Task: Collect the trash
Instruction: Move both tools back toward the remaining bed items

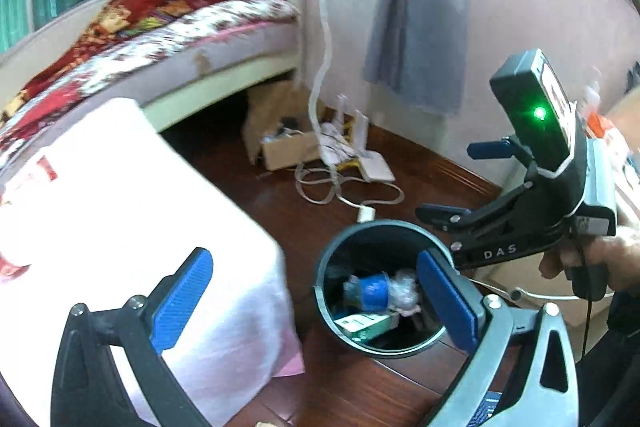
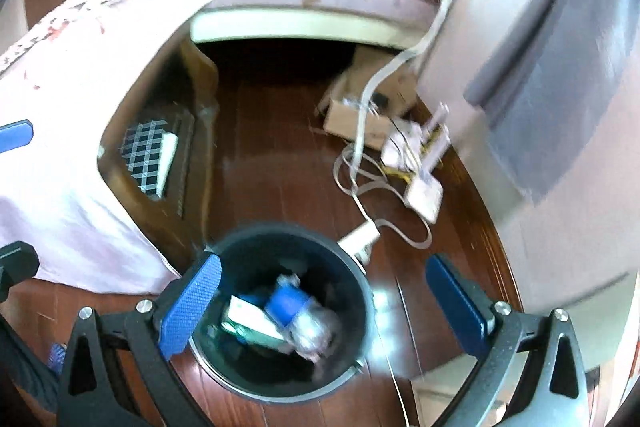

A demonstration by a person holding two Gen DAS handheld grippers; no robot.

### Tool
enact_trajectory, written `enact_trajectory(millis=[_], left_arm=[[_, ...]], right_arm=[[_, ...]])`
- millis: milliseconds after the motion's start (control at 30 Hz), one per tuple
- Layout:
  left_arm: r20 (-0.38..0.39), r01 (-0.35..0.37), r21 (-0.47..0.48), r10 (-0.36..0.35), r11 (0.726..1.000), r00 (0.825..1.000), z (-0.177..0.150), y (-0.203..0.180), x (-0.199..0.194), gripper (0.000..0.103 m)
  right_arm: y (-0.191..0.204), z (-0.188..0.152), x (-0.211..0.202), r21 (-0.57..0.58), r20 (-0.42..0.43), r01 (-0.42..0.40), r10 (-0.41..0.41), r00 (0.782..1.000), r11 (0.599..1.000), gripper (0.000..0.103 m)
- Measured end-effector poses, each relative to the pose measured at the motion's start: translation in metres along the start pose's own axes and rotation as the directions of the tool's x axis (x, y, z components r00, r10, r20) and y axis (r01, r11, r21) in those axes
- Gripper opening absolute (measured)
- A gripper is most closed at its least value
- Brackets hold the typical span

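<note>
Trash bin (image 2: 280,311) on dark wood floor (image 2: 288,163), bed (image 1: 224,39) behind, white-draped table (image 1: 132,211) beside

The left black-framed gripper with blue ribbed pads (image 1: 316,301) points steeply downward, its jaws spread wide and empty. The right gripper of the same build (image 2: 324,301) does likewise — tilted down, jaws fully apart, nothing between them. A bare hand (image 1: 592,259) grips the right gripper's pistol handle.
</note>
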State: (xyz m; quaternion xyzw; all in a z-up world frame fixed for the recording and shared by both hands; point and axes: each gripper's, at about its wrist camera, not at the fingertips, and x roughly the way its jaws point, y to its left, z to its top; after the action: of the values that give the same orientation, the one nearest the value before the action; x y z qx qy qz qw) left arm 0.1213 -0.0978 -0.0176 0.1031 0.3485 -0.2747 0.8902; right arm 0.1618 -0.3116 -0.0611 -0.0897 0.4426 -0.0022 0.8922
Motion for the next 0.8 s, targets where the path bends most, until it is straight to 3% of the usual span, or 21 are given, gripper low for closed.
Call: enact_trajectory(millis=[200, 400, 800], left_arm=[[0.039, -0.093, -0.062, 0.096, 0.994, 0.995, -0.005, 0.047, -0.028, 0.102], [0.049, -0.198, -0.135, 0.206, 0.971, 0.977, -0.013, 0.093, -0.046, 0.102], [-0.006, -0.391, -0.284, 0.406, 0.876, 0.914, -0.044, 0.197, -0.087, 0.102]], right_arm=[[0.044, 0.038, -0.012, -0.035, 0.093, -0.055, 0.058, 0.994, 0.998, 0.103], [0.094, 0.066, -0.019, -0.079, 0.157, -0.121, 0.132, 0.979, 0.990, 0.103], [0.180, 0.103, -0.027, -0.114, 0.230, -0.251, 0.271, 0.935, 0.961, 0.103]])
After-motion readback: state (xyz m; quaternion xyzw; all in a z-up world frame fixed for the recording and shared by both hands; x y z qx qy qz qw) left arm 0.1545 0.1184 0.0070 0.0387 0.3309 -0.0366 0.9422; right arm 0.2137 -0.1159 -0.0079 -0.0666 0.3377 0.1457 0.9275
